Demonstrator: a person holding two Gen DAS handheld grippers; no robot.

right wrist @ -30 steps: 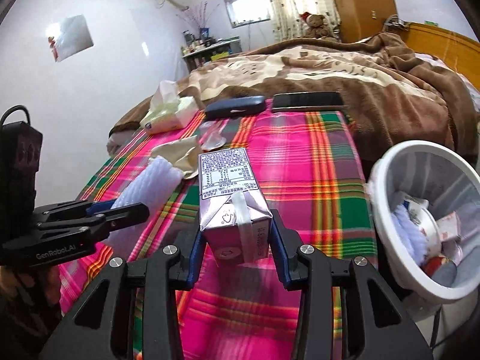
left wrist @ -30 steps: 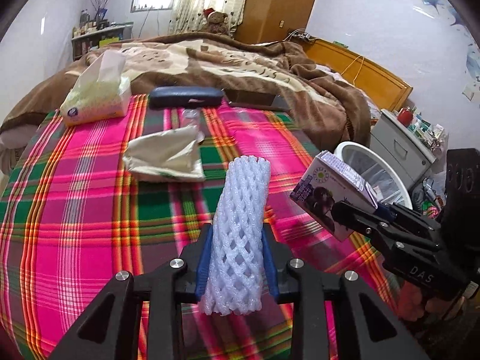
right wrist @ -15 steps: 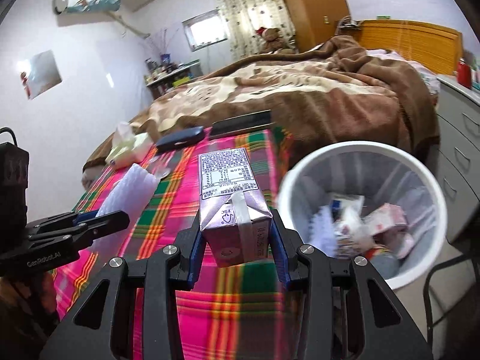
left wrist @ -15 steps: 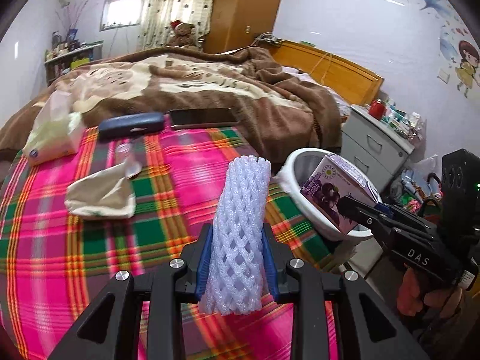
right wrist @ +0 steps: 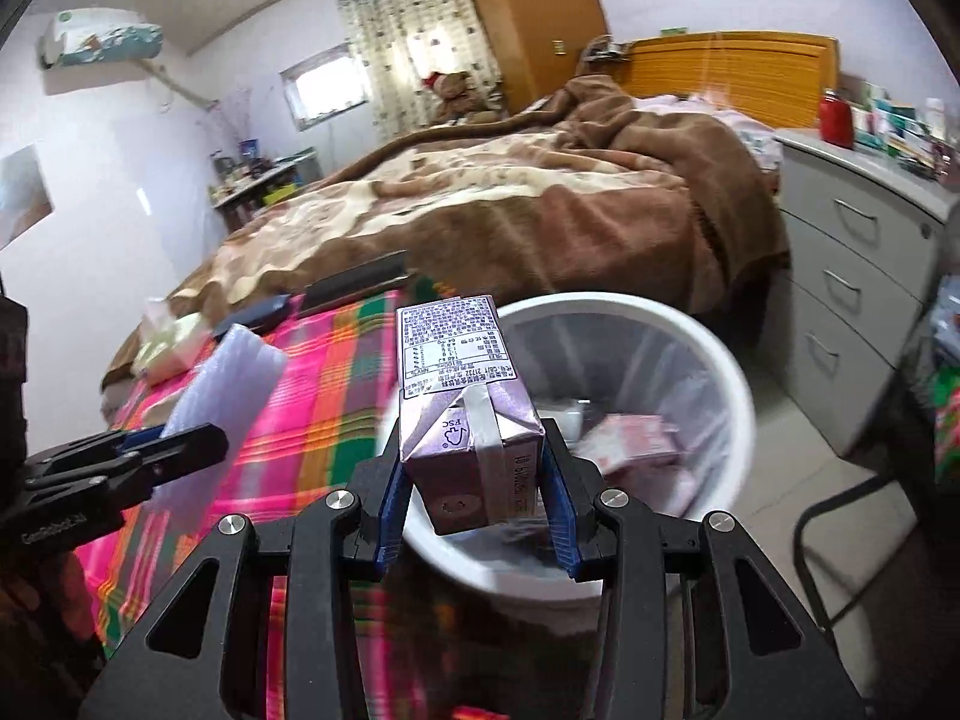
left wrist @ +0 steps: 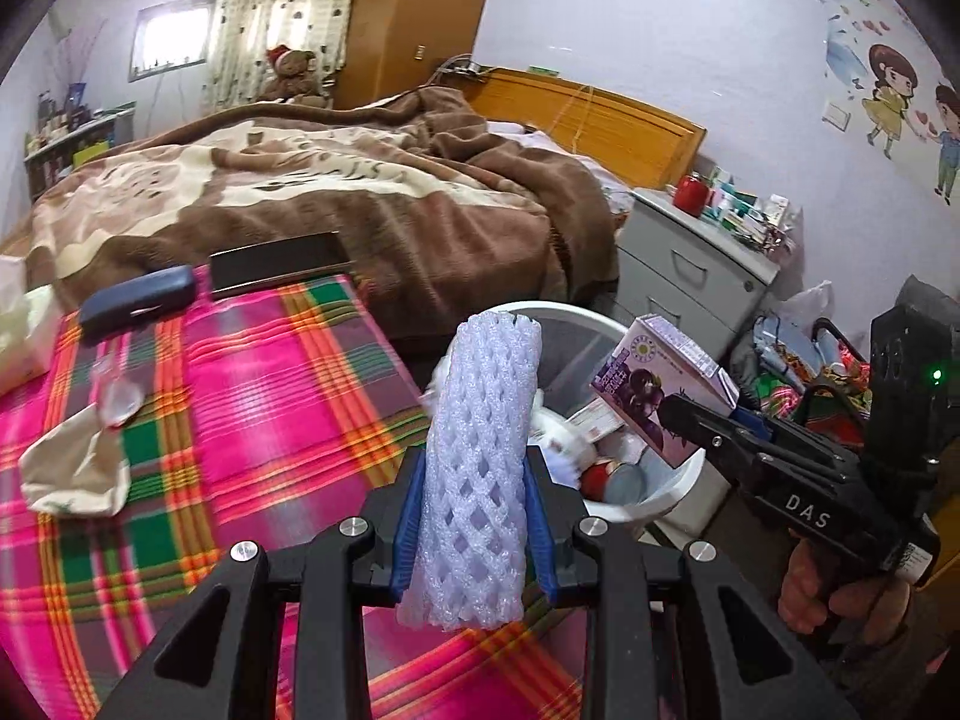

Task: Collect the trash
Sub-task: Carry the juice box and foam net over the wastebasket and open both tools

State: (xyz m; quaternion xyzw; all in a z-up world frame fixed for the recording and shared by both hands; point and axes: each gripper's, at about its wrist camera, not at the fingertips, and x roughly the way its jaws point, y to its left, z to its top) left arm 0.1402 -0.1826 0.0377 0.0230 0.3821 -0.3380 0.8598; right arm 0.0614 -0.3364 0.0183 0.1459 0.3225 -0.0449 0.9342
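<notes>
Foam net sleeve (left wrist: 480,468) is pinched upright in your left gripper (left wrist: 474,531), carton (right wrist: 471,414) clamped in your right gripper (right wrist: 474,519). The carton sits over the white bin (right wrist: 729,372); the sleeve is at its near rim, by the plaid bedspread (left wrist: 252,396). Step: carry to drop. Next: centre both over the opening, then spread the fingers. A crumpled wrapper (left wrist: 78,468) remains on the bed.
</notes>
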